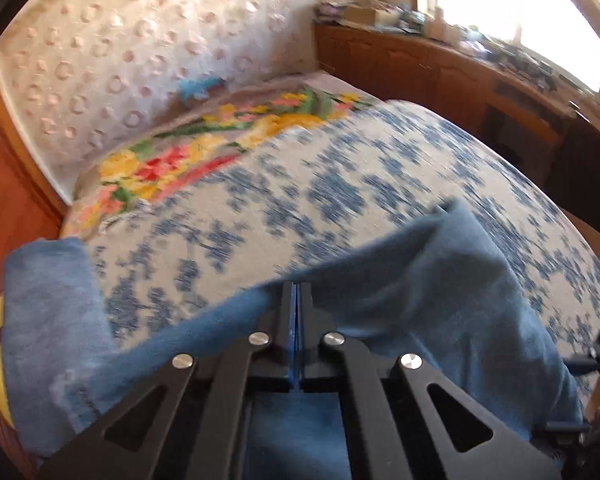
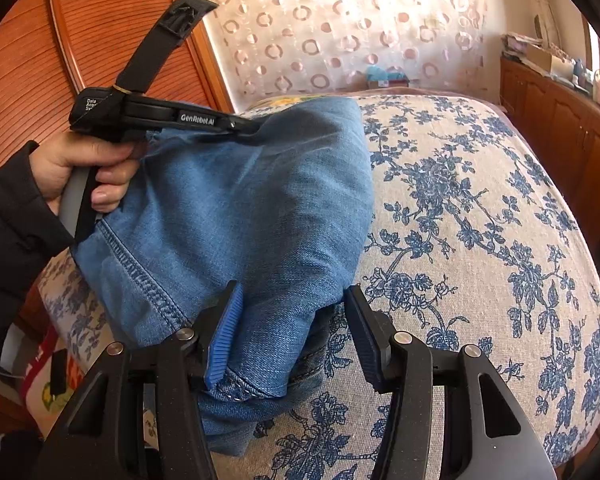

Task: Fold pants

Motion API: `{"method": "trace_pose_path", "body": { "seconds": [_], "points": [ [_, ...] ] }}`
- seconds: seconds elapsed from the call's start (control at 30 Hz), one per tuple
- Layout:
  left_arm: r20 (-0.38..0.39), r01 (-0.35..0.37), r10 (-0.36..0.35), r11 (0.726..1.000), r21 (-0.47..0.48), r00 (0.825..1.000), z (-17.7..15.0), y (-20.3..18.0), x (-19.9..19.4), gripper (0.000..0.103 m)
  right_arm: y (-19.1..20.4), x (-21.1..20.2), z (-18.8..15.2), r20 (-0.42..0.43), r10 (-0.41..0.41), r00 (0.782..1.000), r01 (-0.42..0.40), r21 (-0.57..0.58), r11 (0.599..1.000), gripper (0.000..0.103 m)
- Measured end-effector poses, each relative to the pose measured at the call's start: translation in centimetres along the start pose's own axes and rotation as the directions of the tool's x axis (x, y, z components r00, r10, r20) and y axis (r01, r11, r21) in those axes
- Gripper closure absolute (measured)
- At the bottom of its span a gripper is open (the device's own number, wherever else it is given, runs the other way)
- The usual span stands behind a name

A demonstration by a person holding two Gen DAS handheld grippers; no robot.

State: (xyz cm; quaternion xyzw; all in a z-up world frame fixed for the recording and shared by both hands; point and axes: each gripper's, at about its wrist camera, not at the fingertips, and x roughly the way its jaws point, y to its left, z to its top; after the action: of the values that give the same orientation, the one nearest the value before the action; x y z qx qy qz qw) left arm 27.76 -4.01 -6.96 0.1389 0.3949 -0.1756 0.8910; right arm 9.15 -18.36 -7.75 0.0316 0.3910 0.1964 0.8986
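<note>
Tongs of the left gripper (image 1: 297,300) pinch a raised fold of the blue pants (image 2: 240,208), apparently by a thin edge. Right gripper (image 2: 296,320) tongs stand spread around another bunched part, which lies on the floral-covered bed (image 2: 480,220).
</note>
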Motion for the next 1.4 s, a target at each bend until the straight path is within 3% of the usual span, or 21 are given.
{"method": "trace_pose_path", "body": {
  "seconds": [0.07,0.2,0.27,0.37,0.43,0.47,0.53,0.73,0.93,1.17,1.4],
  "points": [
    [0.036,-0.036,0.038,0.997,-0.070,0.999,0.5,1.6,-0.8,0.103,-0.1,0.0,0.0,0.000,0.003,1.000,-0.003,0.002,1.000,0.050],
    [0.055,-0.017,0.022,0.997,-0.081,0.998,0.4,2.5,-2.1,0.103,0.1,0.0,0.1,0.002,0.002,1.000,-0.002,-0.003,1.000,0.050],
    [0.061,0.001,0.005,0.996,-0.092,0.998,0.3,2.6,-2.7,0.102,0.0,0.1,0.2,-0.004,0.021,1.000,-0.021,0.004,1.000,0.055],
    [0.079,0.046,-0.039,0.994,-0.096,0.996,0.2,2.3,-3.5,0.084,-0.1,0.4,0.4,-0.015,0.055,0.998,-0.055,0.021,0.998,0.065],
    [0.094,0.063,-0.054,0.994,-0.092,0.994,0.0,1.9,-4.1,0.064,0.0,0.4,0.5,-0.014,0.068,0.998,-0.068,0.019,0.998,0.078],
    [0.098,0.070,-0.060,0.993,-0.091,0.993,0.0,1.7,-4.4,0.062,0.2,0.2,0.6,-0.007,0.070,0.998,-0.070,0.017,0.997,0.083],
    [0.101,0.086,-0.076,0.992,-0.090,0.992,-0.3,1.4,-5.0,0.062,0.4,-0.3,0.9,0.017,0.072,0.997,-0.072,0.008,0.997,0.090],
    [0.139,0.092,-0.078,0.991,-0.099,0.987,-2.4,1.4,-8.5,0.062,1.0,-1.9,3.7,0.095,0.118,0.988,-0.121,0.019,0.992,0.092],
    [0.178,0.067,-0.039,0.986,-0.156,0.983,-6.3,4.2,-12.5,0.062,3.5,-2.6,7.2,0.139,0.167,0.976,-0.165,-0.026,0.986,0.094],
    [0.191,0.003,0.043,0.972,-0.235,0.981,-10.6,9.0,-15.7,0.062,9.7,-1.6,10.9,0.160,0.238,0.958,-0.220,-0.126,0.967,0.096],
    [0.192,-0.048,0.118,0.942,-0.333,0.974,-14.3,14.0,-17.7,0.062,17.4,1.4,11.9,0.102,0.328,0.939,-0.298,-0.232,0.926,0.097]
  ]
}}
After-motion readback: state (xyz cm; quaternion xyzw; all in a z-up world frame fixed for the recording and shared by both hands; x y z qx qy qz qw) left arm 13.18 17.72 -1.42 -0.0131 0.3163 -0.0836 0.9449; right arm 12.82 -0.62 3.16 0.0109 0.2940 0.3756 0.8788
